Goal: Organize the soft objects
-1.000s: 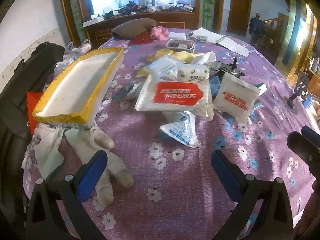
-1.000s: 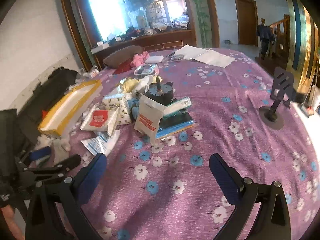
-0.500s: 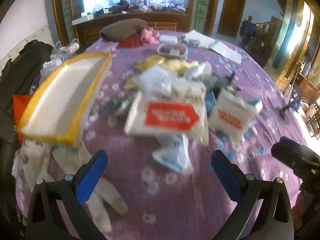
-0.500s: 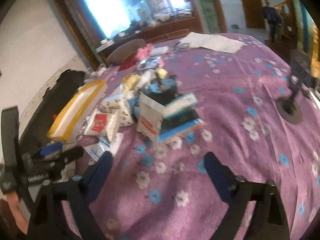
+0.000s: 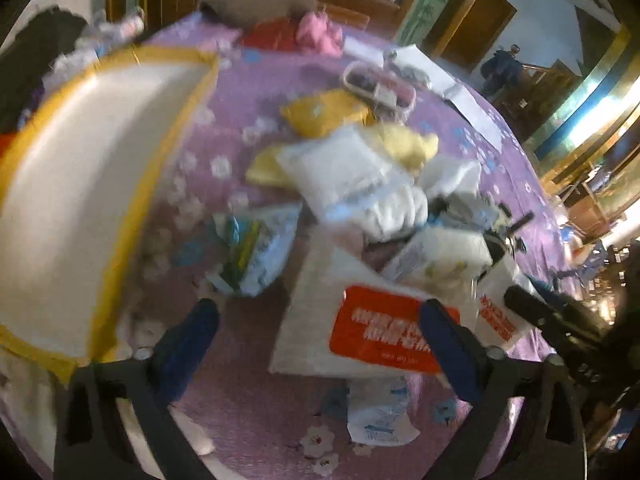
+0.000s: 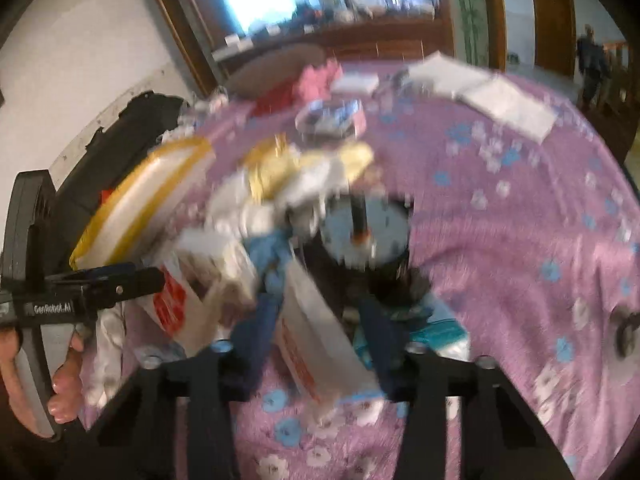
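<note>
Soft packs lie heaped on the purple flowered tablecloth [image 5: 248, 412]. My left gripper [image 5: 318, 344] hovers over a flat white pack with a red label [image 5: 384, 336]; its jaws stand wide and are closing slightly, pads clear of the pack. Beyond it are a blue-printed pack [image 5: 256, 252], white tissue packs [image 5: 352, 176] and yellow packs [image 5: 324, 112]. My right gripper [image 6: 320, 340] is closing its jaws on either side of an upright white packet with red print [image 6: 316, 344]; motion blur hides any contact. A hand holds the left gripper [image 6: 100, 284] at the left edge.
A yellow-rimmed white tray [image 5: 80, 200] lies at the left, white cloth [image 5: 24, 392] below it. A black round device with a stick [image 6: 364, 232] stands behind the packet. Farther back are a clear container [image 5: 378, 86], pink cloth [image 5: 318, 34] and papers [image 6: 500, 100].
Both grippers have pushed forward and down into the pile. The right jaws have narrowed sharply around the white packet. The left gripper now hangs over the red-label pack.
</note>
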A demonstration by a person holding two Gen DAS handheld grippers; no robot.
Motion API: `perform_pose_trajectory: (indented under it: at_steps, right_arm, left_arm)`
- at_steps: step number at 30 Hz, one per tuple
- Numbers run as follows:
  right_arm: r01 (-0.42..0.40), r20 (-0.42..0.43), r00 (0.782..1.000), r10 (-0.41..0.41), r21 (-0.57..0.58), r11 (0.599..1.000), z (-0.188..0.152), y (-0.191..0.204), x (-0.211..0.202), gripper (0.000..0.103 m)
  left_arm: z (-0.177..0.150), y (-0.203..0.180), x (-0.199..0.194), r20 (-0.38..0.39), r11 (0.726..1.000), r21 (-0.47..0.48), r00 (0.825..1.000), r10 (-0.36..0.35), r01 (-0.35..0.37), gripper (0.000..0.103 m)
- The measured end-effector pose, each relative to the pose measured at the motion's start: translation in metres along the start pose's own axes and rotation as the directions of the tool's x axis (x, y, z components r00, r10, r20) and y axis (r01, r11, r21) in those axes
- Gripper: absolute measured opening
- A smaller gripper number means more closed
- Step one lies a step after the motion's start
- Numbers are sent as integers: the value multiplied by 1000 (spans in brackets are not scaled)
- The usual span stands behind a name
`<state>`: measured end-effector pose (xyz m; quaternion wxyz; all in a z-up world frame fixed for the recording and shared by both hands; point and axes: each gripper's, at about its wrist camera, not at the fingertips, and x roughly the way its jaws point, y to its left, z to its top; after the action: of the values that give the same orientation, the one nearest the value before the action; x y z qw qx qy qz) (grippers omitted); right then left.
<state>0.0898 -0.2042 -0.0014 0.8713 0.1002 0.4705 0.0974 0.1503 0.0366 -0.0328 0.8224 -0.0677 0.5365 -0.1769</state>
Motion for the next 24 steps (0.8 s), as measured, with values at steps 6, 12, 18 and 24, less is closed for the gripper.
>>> perform_pose_trajectory:
  at_steps: [6, 12, 18, 24]
  right_arm:
    - [-54, 6, 999, 54, -22, 998, -27, 7, -7, 16]
    - [-108, 21, 994, 108, 9, 994, -39, 12, -20, 8]
    - [-110, 90, 990, 106, 39, 993, -42, 11, -46, 7]
    - [-158, 147, 977, 152, 27, 987, -38, 23, -72, 7]
  left_arm:
    - [-5, 0, 9, 0, 995, -30, 996, -95, 94, 56]
    - [-13, -6, -10, 56, 990, 7, 989, -138, 138, 10]
    - [-24, -1, -33, 119, 981, -17, 975, -190, 193, 3]
    - [-34, 9, -78, 158, 966, -22, 955, -253, 259, 3]
